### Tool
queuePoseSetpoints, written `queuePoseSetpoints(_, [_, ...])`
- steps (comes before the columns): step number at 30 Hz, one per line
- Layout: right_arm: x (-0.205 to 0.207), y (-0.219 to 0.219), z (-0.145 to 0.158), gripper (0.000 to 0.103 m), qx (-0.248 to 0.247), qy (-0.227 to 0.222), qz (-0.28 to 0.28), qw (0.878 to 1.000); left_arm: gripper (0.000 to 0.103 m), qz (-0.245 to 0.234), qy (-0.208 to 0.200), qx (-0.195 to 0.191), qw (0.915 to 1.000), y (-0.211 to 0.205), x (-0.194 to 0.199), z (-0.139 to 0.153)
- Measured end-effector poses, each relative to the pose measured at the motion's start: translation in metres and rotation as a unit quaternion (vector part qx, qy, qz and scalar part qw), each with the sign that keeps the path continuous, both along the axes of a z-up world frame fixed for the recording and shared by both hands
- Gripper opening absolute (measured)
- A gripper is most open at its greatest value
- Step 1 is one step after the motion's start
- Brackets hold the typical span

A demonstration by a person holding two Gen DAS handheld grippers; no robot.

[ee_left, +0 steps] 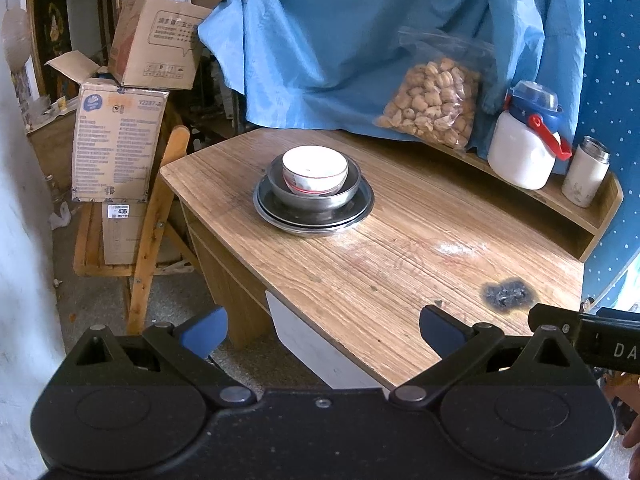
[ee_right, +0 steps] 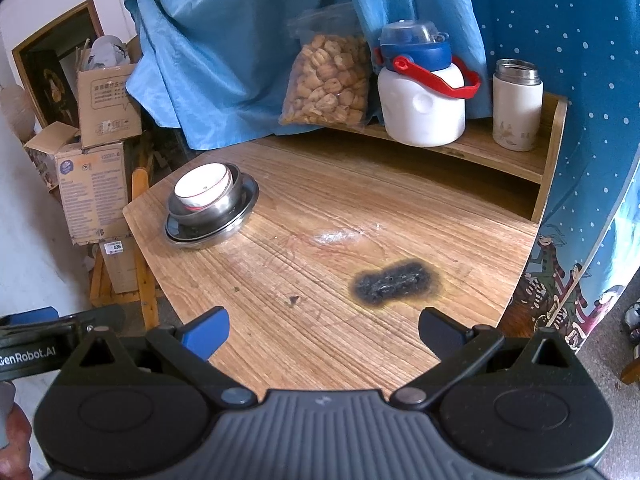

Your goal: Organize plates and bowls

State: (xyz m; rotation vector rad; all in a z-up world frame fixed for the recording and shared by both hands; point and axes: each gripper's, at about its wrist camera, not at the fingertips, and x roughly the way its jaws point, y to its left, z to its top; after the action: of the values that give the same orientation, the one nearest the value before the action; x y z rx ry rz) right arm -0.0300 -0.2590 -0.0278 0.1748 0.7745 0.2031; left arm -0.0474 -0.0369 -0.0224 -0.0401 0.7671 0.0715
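A white ceramic bowl (ee_left: 315,168) with a red band sits inside a steel bowl (ee_left: 348,194), which sits on stacked steel plates (ee_left: 280,216) near the far left of the wooden table (ee_left: 400,264). The same stack shows in the right wrist view: white bowl (ee_right: 203,189), steel bowl (ee_right: 216,210), plates (ee_right: 240,216). My left gripper (ee_left: 323,330) is open and empty, held back at the table's near edge. My right gripper (ee_right: 323,330) is open and empty above the table's (ee_right: 320,340) near part, close to a black burn mark (ee_right: 394,280).
A low wooden shelf (ee_right: 480,148) at the table's back holds a bag of snacks (ee_right: 328,80), a white jug with blue lid (ee_right: 420,88) and a white flask (ee_right: 516,104). Blue cloth (ee_left: 360,32) hangs behind. Cardboard boxes (ee_left: 116,140) and a wooden chair (ee_left: 148,220) stand left of the table.
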Motion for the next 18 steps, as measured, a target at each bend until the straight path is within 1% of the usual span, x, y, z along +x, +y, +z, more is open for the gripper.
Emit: queuePoseSetpoints(18, [0.0034, 0.0021, -0.0005, 0.103, 0.0, 0.002, 0.002, 1.0, 0.102, 0.003, 0.003, 0.0, 1.0, 0.0021, 0.0023, 0.0])
